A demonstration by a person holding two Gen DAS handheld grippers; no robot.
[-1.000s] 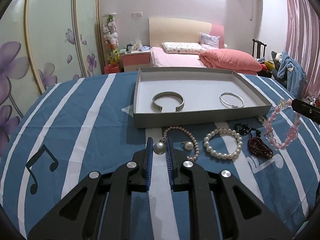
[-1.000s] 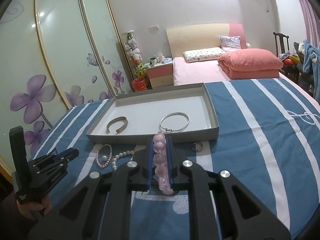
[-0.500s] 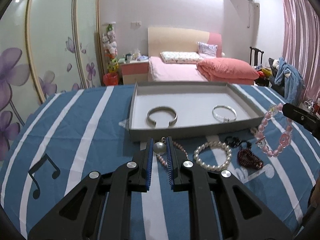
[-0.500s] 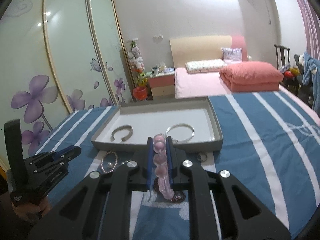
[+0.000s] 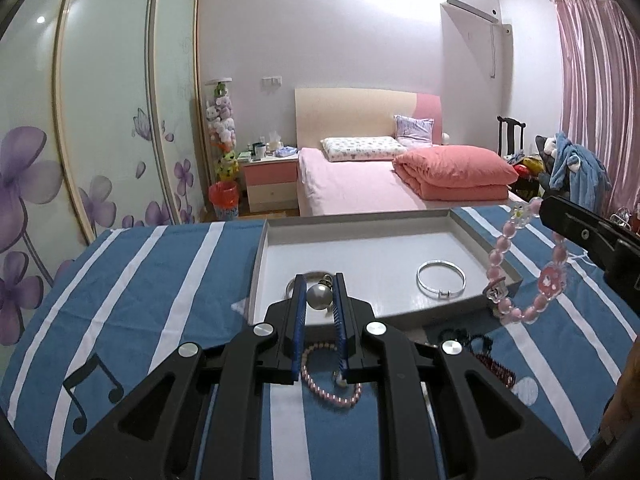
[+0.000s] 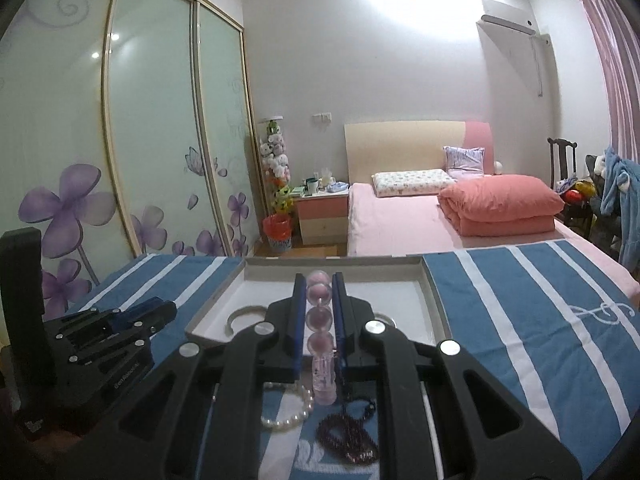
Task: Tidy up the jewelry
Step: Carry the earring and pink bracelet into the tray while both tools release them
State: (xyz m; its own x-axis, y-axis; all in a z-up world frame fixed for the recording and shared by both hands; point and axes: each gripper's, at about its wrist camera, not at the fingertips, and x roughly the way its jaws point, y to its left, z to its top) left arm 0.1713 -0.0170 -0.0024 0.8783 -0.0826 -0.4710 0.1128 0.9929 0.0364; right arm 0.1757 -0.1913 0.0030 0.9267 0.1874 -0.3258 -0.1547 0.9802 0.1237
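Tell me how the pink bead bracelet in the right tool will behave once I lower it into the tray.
Probably floppy: the pink bead bracelet hangs as a loose loop from the right tool, so it should slump where it lands. Its round beads might roll a little on the tray, though the string should limit that. It looks light.

Open cuff bangle (image 5: pixel 298 285): largely hidden behind left gripper (image 5: pixel 319 294). White pearl bracelet (image 6: pixel 294 412): part-covered by right gripper (image 6: pixel 316 300). Dark bead strands (image 5: pixel 486 356): indistinct.
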